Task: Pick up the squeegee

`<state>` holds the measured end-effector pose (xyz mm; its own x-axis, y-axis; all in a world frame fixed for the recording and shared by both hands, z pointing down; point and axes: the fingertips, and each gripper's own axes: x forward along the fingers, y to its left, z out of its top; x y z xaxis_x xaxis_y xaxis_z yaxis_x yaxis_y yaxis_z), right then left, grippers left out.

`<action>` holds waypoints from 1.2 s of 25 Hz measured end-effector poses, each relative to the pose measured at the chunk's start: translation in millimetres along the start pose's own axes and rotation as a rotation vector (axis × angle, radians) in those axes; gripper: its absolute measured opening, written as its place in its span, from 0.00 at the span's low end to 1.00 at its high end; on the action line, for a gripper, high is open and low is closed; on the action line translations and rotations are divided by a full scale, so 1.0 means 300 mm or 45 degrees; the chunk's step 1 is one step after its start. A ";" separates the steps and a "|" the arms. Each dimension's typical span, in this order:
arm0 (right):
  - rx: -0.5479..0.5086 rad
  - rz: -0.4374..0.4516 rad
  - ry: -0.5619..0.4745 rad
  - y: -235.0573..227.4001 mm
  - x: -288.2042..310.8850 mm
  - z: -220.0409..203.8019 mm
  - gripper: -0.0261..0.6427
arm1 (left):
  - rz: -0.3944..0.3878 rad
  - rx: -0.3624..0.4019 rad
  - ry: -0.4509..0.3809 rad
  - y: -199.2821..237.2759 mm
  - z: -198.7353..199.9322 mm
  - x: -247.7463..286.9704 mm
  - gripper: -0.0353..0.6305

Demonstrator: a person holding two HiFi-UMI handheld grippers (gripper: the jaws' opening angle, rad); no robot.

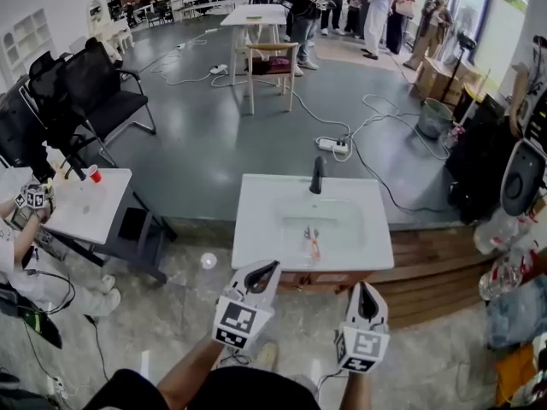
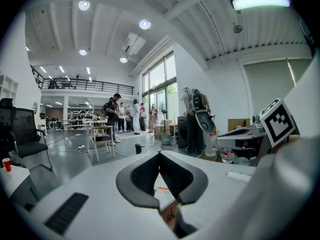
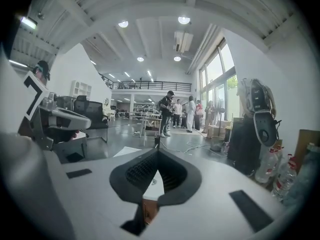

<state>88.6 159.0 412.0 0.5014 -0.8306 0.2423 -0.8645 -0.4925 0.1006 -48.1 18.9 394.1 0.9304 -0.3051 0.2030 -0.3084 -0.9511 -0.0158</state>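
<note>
Head view, left to right.

Left gripper (image 1: 263, 274): jaws closed tip to tip, nothing between them (confirmed in the left gripper view (image 2: 160, 154)). It hangs at the near edge of the white sink (image 1: 256, 229), low left corner.

Squeegee (image 1: 313, 243): lies in the basin, at about 6 o'clock from the black faucet (image 1: 318, 176), apart from both grippers. It is at roughly 1 o'clock from the left gripper and 11 o'clock from the right.

Right gripper (image 1: 364, 295): jaws closed, empty (right gripper view (image 3: 158, 152) agrees), just short of the near right corner of the sink.

Step in hand, as judged: approach; no grasp begun. The next move calls for one gripper to open its jaws, reach over the near rim into the basin, and close across the squeegee's narrow width.

Long axis: runs near 12 to 6 o'clock, slightly tilted. Orange end towards 6, greyer end towards 12. Too small to tell which end is blade and which handle.
</note>
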 end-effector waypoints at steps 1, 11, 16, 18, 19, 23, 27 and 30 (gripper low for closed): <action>-0.001 -0.002 -0.001 0.003 0.020 0.002 0.04 | -0.004 0.000 -0.002 0.016 -0.001 0.014 0.06; -0.025 0.020 -0.022 0.008 0.194 0.042 0.04 | 0.006 -0.025 0.000 0.121 -0.014 0.135 0.06; -0.029 0.078 -0.017 0.007 0.301 0.050 0.04 | 0.053 -0.024 0.007 0.167 -0.013 0.203 0.06; -0.031 0.105 -0.007 -0.011 0.360 0.047 0.04 | 0.077 -0.029 0.015 0.180 -0.012 0.242 0.06; -0.032 0.121 0.000 -0.021 0.390 0.044 0.04 | 0.091 -0.033 0.021 0.187 -0.012 0.261 0.06; -0.026 0.195 0.018 -0.042 0.516 0.047 0.04 | 0.155 -0.059 0.054 0.225 -0.017 0.340 0.06; -0.019 0.268 0.073 -0.038 0.649 -0.002 0.04 | 0.212 -0.087 0.088 0.278 -0.051 0.422 0.06; -0.018 0.323 0.122 -0.031 0.734 -0.037 0.04 | 0.258 -0.118 0.131 0.317 -0.091 0.475 0.06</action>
<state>206.6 -16.3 475.3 0.2638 -0.8982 0.3516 -0.9627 -0.2679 0.0381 49.8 -113.9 448.4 0.8243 -0.4780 0.3034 -0.5078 -0.8612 0.0228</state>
